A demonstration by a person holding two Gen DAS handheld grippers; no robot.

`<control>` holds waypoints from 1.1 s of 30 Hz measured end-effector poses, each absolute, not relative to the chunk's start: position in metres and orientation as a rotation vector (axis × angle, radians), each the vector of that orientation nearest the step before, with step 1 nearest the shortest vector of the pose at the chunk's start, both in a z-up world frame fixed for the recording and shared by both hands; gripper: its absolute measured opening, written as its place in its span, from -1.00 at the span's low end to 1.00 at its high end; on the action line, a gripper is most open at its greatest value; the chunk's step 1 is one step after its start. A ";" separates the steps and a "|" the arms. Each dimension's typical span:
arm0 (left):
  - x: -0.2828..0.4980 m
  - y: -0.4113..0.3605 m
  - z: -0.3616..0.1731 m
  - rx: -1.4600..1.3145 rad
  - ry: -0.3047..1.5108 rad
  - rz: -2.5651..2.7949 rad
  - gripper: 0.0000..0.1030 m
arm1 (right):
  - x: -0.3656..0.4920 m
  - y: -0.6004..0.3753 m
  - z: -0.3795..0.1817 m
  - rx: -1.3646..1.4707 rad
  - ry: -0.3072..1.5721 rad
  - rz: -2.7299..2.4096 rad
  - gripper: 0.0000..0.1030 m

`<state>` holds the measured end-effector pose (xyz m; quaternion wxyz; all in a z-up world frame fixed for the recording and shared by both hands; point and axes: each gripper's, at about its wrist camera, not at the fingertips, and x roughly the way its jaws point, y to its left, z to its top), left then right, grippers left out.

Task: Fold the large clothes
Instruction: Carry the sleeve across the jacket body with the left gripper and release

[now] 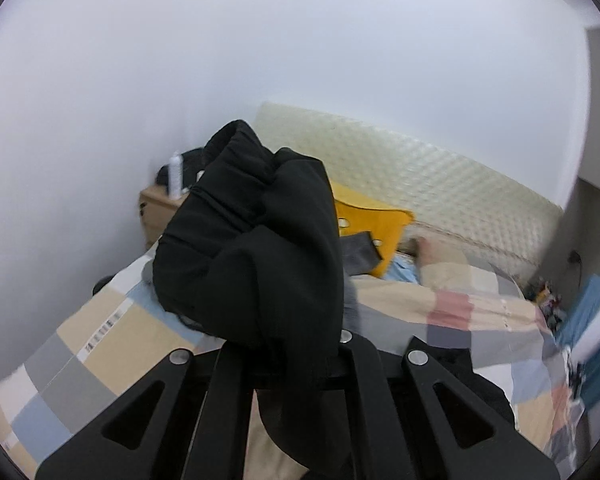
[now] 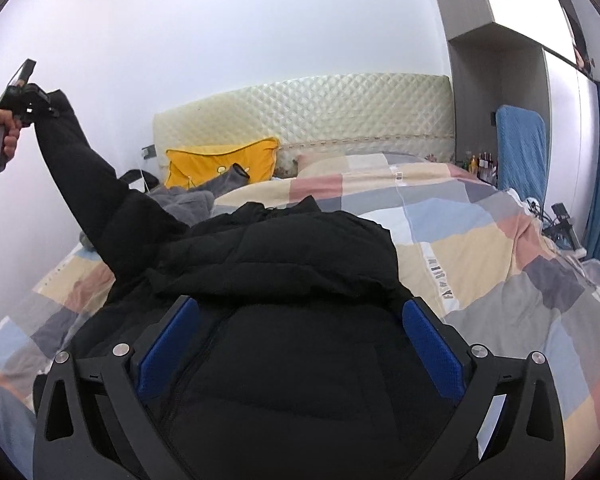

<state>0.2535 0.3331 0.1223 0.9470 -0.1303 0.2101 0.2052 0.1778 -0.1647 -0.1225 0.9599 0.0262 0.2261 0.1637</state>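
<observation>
Right wrist view is showing the black jacket (image 2: 284, 264) lying on the patchwork quilt (image 2: 480, 248), its body under the right gripper (image 2: 300, 328), jaws spread wide, while the left gripper (image 2: 40, 108) is pinching its sleeve aloft.

Your black padded jacket (image 2: 300, 272) lies spread on the bed, body near you and puffy, with a zipper line running down its front on the near left. One sleeve (image 2: 88, 176) is stretched taut up and to the far left, well off the bed. From the left wrist view, its cuff end (image 1: 256, 236) bunches in thick, rumpled folds.
</observation>
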 end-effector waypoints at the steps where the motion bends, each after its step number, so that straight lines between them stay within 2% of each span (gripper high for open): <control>1: 0.254 0.322 0.125 -0.243 0.427 0.411 -0.93 | 0.179 -0.169 -0.122 0.066 0.457 0.334 0.99; 8: 0.280 0.226 0.136 -0.075 0.439 0.308 -0.93 | 0.181 -0.201 -0.113 0.108 0.436 0.336 0.99; 17: 0.314 0.104 0.098 -0.038 0.450 0.082 -0.93 | 0.185 -0.240 -0.114 0.209 0.445 0.289 0.99; 27: 0.373 -0.012 0.018 0.058 0.576 -0.074 -0.93 | 0.185 -0.262 -0.119 0.301 0.439 0.268 0.99; 33: 0.399 -0.078 -0.054 0.158 0.683 -0.127 -0.92 | 0.186 -0.272 -0.125 0.320 0.425 0.239 0.99</control>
